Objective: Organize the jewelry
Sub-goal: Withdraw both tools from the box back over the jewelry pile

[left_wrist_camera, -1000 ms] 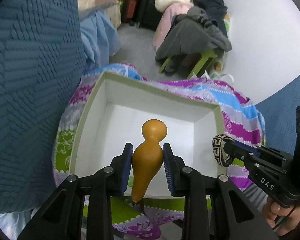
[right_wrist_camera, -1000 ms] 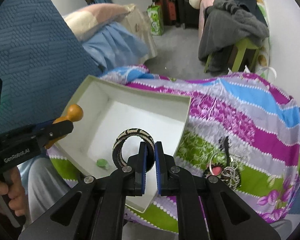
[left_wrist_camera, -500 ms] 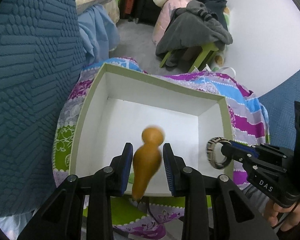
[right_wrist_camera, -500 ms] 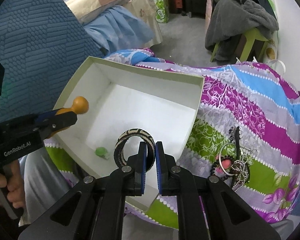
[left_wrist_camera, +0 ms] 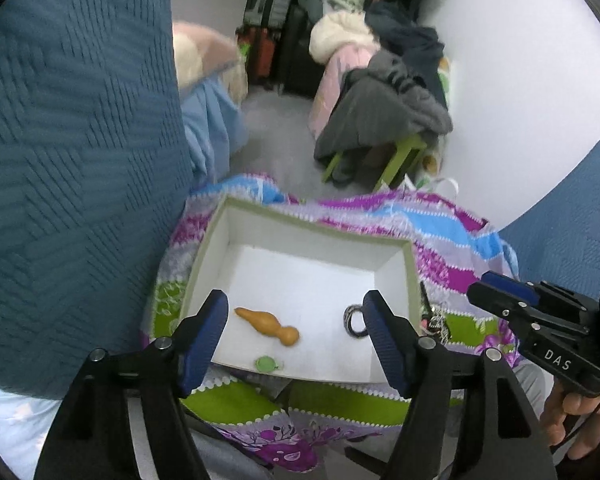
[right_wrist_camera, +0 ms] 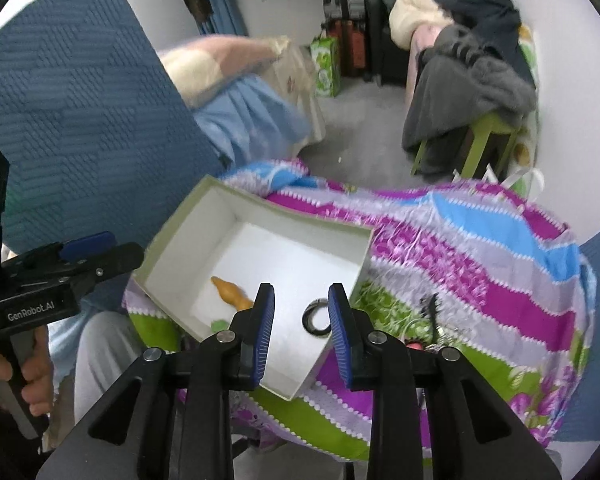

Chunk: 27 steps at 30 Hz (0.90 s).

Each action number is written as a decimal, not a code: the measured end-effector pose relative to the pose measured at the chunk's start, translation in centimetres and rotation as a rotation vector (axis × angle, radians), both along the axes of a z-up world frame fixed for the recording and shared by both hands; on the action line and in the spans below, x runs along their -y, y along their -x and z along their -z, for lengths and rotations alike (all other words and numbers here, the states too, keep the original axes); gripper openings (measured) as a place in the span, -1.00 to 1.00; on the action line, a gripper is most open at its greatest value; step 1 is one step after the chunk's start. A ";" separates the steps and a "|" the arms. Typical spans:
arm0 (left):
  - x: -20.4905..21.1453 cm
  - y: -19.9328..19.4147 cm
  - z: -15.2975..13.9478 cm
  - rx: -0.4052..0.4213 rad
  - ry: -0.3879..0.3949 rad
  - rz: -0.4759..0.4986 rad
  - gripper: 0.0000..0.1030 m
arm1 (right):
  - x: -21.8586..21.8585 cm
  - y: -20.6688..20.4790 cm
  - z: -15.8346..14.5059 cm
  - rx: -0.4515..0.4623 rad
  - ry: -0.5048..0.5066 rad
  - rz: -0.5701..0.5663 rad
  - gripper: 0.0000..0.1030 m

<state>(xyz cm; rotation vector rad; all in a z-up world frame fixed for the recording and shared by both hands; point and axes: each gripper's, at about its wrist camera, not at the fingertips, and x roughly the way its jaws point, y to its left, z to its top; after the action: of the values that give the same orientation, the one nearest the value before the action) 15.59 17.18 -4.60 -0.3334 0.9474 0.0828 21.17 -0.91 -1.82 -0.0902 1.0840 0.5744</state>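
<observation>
An open white box with a green rim (left_wrist_camera: 204,256) (right_wrist_camera: 256,202) sits on a striped cloth. On its floor lie an orange gourd-shaped pendant (left_wrist_camera: 270,321) (right_wrist_camera: 230,293), a black-and-white patterned bangle (left_wrist_camera: 353,320) (right_wrist_camera: 315,316) and a small green piece (left_wrist_camera: 265,364) (right_wrist_camera: 219,325). My left gripper (left_wrist_camera: 296,338) is wide open and empty, above the box's near edge. My right gripper (right_wrist_camera: 301,332) is open and empty, above the bangle. Each gripper shows at the edge of the other's view.
More jewelry (right_wrist_camera: 428,328) lies in a tangle on the striped cloth (right_wrist_camera: 480,248) right of the box. A blue textured cushion (left_wrist_camera: 72,160) rises on the left. A green stool with heaped clothes (left_wrist_camera: 384,120) stands on the floor behind.
Both grippers opened and pulled back upward. The gourd pendant dropped from the left one and the bangle from the right one; both now lie in the box.
</observation>
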 end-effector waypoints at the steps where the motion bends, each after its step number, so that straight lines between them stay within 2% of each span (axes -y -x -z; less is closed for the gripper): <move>1: 0.2 0.2 -0.7 0.014 -0.007 -0.003 0.47 | 0.3 0.2 -0.7 0.017 -0.003 0.002 -0.49; 3: 0.6 0.9 -2.2 0.050 -0.020 -0.014 0.57 | 0.8 0.6 -2.1 0.050 -0.012 0.007 -0.48; 12: 3.1 4.0 -7.0 0.167 -0.054 -0.009 0.57 | 4.2 3.5 -7.1 0.173 -0.067 0.055 -0.38; 18: 5.7 5.5 -7.7 0.197 -0.052 0.016 0.57 | 7.2 5.7 -8.5 0.230 -0.089 0.098 -0.36; 27: 10.6 7.8 -7.9 0.251 -0.053 0.043 0.57 | 12.6 9.0 -8.4 0.281 -0.115 0.164 -0.35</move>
<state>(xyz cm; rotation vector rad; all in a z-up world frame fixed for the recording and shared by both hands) 7.79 6.58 3.26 -0.2672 0.7021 0.0257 12.22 -13.52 6.57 0.0182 0.7759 0.4592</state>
